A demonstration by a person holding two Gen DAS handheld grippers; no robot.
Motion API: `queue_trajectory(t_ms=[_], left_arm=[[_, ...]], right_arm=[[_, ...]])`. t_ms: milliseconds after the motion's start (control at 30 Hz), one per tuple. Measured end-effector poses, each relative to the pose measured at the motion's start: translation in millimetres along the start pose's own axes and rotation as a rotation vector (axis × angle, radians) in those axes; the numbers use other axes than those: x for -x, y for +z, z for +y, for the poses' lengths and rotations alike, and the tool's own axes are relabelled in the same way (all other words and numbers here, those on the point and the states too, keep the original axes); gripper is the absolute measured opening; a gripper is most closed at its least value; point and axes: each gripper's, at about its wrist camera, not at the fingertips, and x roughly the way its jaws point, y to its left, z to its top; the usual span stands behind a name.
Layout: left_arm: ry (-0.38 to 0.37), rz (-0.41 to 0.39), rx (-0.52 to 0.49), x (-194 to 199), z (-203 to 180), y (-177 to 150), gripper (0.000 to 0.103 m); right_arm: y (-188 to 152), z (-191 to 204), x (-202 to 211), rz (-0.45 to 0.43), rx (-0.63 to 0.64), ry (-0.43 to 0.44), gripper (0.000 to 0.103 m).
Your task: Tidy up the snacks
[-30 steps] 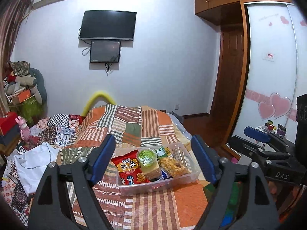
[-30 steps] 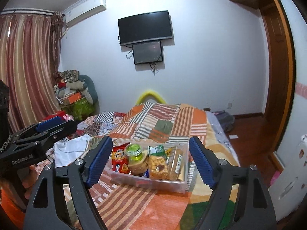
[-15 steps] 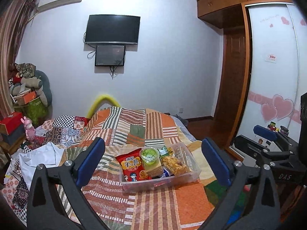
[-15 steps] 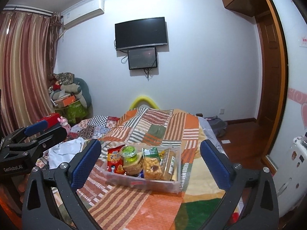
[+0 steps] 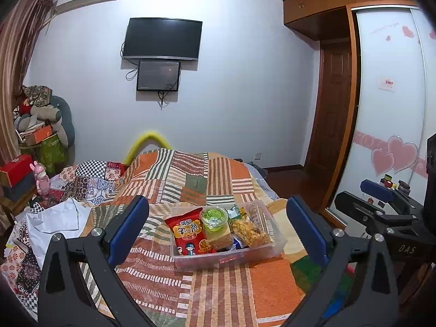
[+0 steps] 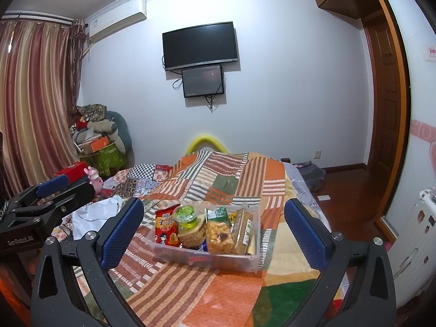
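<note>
A bed covered by an orange, green and white striped patchwork quilt (image 5: pixel 190 179) fills the middle of both views. On its near part sits a clear plastic rectangular bin (image 5: pixel 231 260), and the snacks are all packed inside it: a red printed crisp packet (image 5: pixel 189 233) at the left, a clear cup with a green lid (image 5: pixel 214 216) beside it, a see-through bag of golden fried snacks (image 5: pixel 249 230) to the right, and a small green-and-white carton (image 6: pixel 218 214) at the far side.

The left gripper (image 5: pixel 218 227) and the right gripper (image 6: pixel 214 227), both black-framed with blue pads, hang side by side short of the bin. Each has its jaws spread wide, having just been opening, with nothing clamped between them; the bin only appears in the gap, farther off.

The left wrist view alone shows a white sliding wardrobe door with pink hearts (image 5: pixel 392 125) at the right, with the right gripper in front of it. The right wrist view alone shows the full striped red-brown curtain (image 6: pixel 35 103) and the white wall air conditioner (image 6: pixel 117 19), with the left gripper low at the left edge.
</note>
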Motion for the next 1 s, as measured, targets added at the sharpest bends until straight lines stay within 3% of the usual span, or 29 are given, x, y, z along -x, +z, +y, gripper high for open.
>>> queue_trajectory(t_ms=[1000], left_arm=[[-0.017,-0.011,-0.009,1.8,1.5,-3.9,0.103]], right_arm=[[0.9,1.2,1.9,-0.004,0.0,0.006,0.103]])
